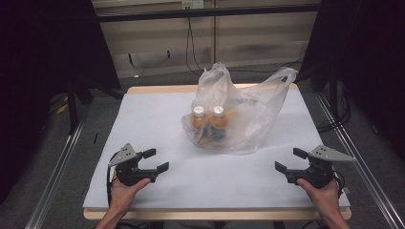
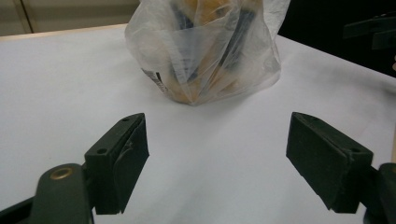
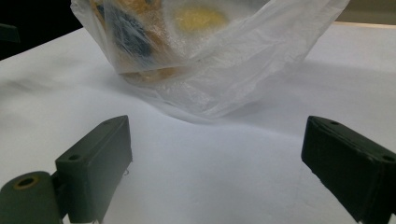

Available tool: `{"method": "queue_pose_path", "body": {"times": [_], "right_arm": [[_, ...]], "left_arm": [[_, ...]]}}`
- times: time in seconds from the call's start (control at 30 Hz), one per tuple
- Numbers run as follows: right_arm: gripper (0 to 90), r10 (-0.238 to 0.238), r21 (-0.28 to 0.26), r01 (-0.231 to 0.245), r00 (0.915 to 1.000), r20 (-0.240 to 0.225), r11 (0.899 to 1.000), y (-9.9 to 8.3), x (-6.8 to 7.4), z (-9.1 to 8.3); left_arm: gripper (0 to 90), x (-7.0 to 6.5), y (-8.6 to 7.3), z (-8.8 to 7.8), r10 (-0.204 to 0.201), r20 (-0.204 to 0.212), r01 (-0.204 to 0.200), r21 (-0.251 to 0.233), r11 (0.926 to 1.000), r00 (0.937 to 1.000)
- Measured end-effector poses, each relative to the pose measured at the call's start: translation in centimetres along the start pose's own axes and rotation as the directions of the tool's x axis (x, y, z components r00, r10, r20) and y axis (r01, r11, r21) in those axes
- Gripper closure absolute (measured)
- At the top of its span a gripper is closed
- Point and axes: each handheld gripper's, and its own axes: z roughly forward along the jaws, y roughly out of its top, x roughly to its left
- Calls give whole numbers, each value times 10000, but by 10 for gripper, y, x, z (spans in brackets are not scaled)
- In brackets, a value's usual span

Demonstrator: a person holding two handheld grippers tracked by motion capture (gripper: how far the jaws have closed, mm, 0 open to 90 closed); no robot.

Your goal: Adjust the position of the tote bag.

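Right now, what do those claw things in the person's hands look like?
Both are black. The left gripper and the right gripper each have two blocky jaws with small screw holes, a grey three-cornered plate on top, and a black cable trailing back. The forearms are bare, with no sleeves.

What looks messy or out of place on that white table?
Nothing is spilled or broken. The clear plastic bag sits crumpled mid-table, its handles sticking up loosely, with two white-capped orange bottles upright inside. Both the left gripper and right gripper are open, apart from the bag.
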Motion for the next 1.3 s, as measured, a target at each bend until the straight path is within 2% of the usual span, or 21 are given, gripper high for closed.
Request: {"method": "queue_pose_path", "body": {"times": [0.1,0.17,0.27,0.37,0.4,0.5,0.53,0.63,0.67,0.83,0.9,1.07,1.1,1.2,1.3], "right_arm": [[92,61,73,-61,10000,-48,10000,0,-1,1],[107,56,111,-55,9999,-111,9999,0,-3,2],[145,171,133,-168,9996,-220,9998,0,-7,5],[218,214,208,-204,9987,-471,9996,0,-8,7],[227,192,285,-175,9979,-619,9994,1,-8,9],[255,34,302,-14,9979,-655,9995,1,-5,10],[271,33,293,-9,9968,-805,9996,3,-4,11],[294,-30,270,51,9970,-774,9996,4,-3,13],[302,-82,297,107,9966,-821,9995,6,-1,14],[329,-435,346,461,9965,-709,9983,15,5,19],[330,-465,331,489,9964,-705,9983,17,6,20],[339,-632,370,657,9958,-668,9971,30,2,26],[339,-632,370,657,9958,-668,9971,30,2,26],[353,-597,207,610,9967,-556,9979,43,-5,31],[378,-536,138,543,9974,-489,9984,53,-11,35]], "left_arm": [[248,1,0,0,-61,-81,61,19,10000,9999],[258,1,0,0,-132,42,132,-7,9999,9999],[300,0,1,2,-55,84,54,125,9999,9999],[336,-1,1,2,0,19,-1,161,9999,10000],[344,-1,1,1,13,-87,-11,231,9997,10000],[380,-3,1,1,62,-127,-59,247,9997,9999],[414,-4,1,0,112,35,-113,278,9995,9999],[434,-7,3,1,51,154,-55,260,9996,9999],[445,-7,6,2,123,354,-132,246,9996,9993],[452,-5,16,9,325,260,-329,144,9994,9991],[457,-4,21,11,270,250,-271,60,9996,9993],[491,-4,39,25,771,410,-774,62,9970,9962],[504,-4,39,25,771,410,-774,62,9970,9962],[532,0,54,36,722,411,-718,-120,9973,9965],[554,2,65,41,635,622,-608,-432,9972,9960]]}}
